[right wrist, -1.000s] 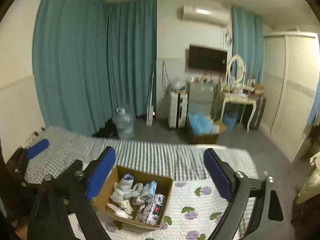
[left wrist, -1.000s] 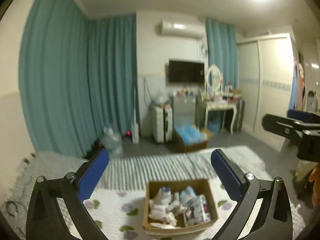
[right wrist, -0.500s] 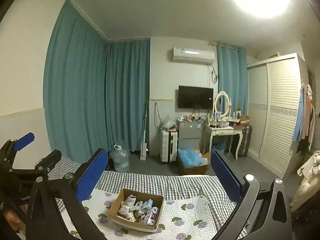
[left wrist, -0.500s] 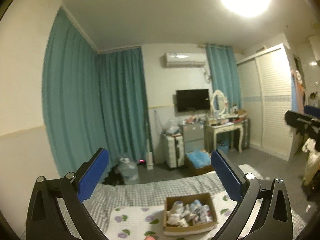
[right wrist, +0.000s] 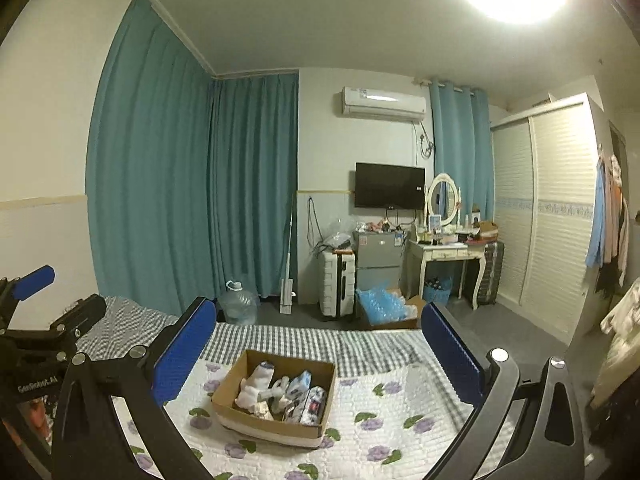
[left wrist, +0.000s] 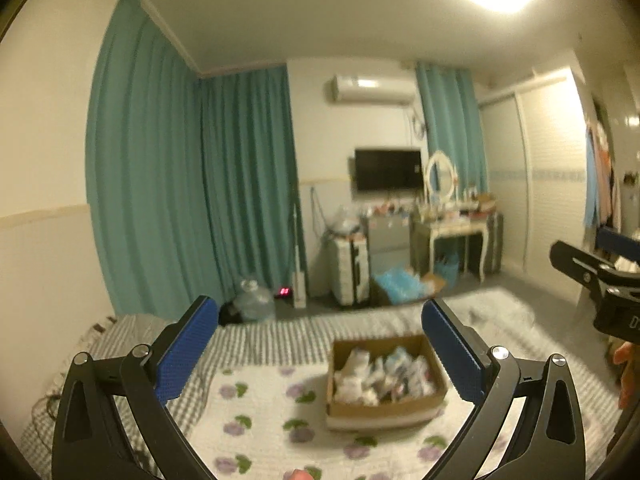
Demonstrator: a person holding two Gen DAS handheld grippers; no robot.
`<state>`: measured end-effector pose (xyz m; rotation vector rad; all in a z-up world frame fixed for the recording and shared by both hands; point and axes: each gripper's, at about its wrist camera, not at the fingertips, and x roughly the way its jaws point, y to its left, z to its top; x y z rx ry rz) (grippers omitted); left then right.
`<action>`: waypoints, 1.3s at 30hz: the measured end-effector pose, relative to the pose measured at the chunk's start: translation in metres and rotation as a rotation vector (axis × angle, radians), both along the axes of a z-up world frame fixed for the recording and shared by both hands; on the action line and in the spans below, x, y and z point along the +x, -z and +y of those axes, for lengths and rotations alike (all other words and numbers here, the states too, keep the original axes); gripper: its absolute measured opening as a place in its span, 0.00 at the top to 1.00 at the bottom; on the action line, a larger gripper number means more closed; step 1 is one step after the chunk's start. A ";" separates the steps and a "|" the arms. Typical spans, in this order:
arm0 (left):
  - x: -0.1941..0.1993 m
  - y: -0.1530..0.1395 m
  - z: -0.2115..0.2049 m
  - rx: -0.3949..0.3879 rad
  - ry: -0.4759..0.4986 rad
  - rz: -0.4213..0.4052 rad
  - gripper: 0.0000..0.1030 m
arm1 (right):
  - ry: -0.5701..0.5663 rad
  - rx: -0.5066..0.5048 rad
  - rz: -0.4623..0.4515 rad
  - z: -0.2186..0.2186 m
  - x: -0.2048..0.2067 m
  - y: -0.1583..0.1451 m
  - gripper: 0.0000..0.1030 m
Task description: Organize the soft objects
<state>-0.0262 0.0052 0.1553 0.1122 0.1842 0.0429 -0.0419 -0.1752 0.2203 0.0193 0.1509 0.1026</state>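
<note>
1. Left wrist view: left gripper (left wrist: 318, 334) is held high above the bed (left wrist: 256, 420), jaws wide and empty, probably just lining up. The box (left wrist: 384, 408) of soft stuff sits on the quilt ahead, a bit right of centre. Compared with half a second ago, the camera has tipped down and the box looks closer.

2. Right wrist view: right gripper (right wrist: 318, 336) is also wide and empty. The box (right wrist: 276, 426) is low and left of centre, again nearer than before.
</note>
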 end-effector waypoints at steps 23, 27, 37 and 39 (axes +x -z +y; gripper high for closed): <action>0.059 0.132 0.029 -0.132 -0.066 0.223 0.00 | -0.001 -0.010 0.272 0.025 0.093 0.181 0.00; 0.058 0.132 0.025 -0.126 -0.049 0.226 0.00 | -0.014 -0.017 0.275 0.030 0.093 0.179 0.00; 0.056 0.132 0.017 -0.083 -0.042 0.215 0.00 | -0.044 -0.031 0.275 0.039 0.088 0.176 0.00; 0.056 0.132 0.016 -0.074 -0.044 0.212 0.00 | -0.045 -0.027 0.279 0.039 0.088 0.176 0.00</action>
